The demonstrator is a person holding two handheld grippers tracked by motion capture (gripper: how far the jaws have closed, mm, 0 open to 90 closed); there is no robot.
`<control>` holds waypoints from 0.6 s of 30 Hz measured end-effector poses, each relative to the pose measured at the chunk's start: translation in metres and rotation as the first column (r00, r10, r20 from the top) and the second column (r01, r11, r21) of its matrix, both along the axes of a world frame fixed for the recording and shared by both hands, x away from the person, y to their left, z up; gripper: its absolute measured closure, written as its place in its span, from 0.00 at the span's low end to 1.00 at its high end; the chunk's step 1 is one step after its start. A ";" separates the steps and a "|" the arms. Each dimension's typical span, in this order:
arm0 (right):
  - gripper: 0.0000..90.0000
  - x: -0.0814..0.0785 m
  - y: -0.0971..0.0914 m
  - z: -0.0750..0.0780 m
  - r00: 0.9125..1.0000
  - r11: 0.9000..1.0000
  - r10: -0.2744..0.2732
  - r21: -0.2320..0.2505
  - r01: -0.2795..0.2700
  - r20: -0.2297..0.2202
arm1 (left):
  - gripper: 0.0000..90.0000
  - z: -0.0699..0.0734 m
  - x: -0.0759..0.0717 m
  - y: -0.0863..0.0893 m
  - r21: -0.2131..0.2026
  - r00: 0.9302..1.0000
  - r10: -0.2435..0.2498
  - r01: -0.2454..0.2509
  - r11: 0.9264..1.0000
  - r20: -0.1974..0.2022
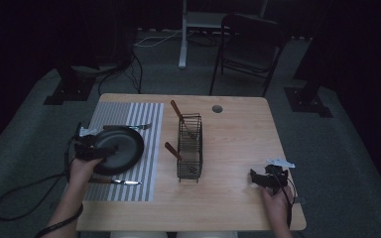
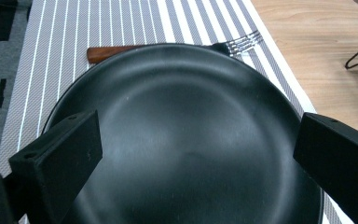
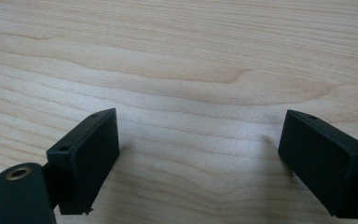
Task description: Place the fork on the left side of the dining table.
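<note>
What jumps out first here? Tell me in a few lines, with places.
The black plate on the striped placemat at the table's left draws the eye, with the left gripper open over its near edge. A wire rack holding wooden-handled utensils stands mid-table. The right gripper sits open over bare wood at the near right.

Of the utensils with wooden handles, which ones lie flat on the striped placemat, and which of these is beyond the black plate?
The fork and the knife lie flat on the placemat. The fork is the one beyond the black plate; the knife lies on its near side.
</note>
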State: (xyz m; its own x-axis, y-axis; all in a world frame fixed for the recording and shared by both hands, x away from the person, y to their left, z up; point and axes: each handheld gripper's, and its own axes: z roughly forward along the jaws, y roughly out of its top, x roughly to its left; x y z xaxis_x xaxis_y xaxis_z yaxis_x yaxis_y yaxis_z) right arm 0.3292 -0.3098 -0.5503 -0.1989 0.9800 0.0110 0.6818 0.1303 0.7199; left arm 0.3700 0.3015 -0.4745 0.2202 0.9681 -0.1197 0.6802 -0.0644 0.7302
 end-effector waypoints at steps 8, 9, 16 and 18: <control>0.13 0.000 0.000 0.000 1.000 1.000 0.000 0.000 0.000 0.000 | 0.01 -0.012 -0.029 0.001 0.032 1.000 -0.013 0.013 0.999 -0.012; 0.13 0.000 0.000 0.000 1.000 1.000 0.000 0.000 0.000 0.000 | 0.01 -0.014 -0.033 0.001 0.029 1.000 -0.015 0.015 0.999 -0.010; 0.13 0.000 0.000 0.000 1.000 1.000 0.000 0.000 0.000 0.000 | 0.01 -0.029 -0.060 -0.001 0.037 1.000 -0.013 0.013 0.999 -0.002; 0.13 0.000 0.000 0.000 1.000 1.000 0.000 0.000 0.000 0.000 | 0.01 -0.035 -0.067 -0.001 0.043 1.000 0.006 -0.006 0.999 -0.001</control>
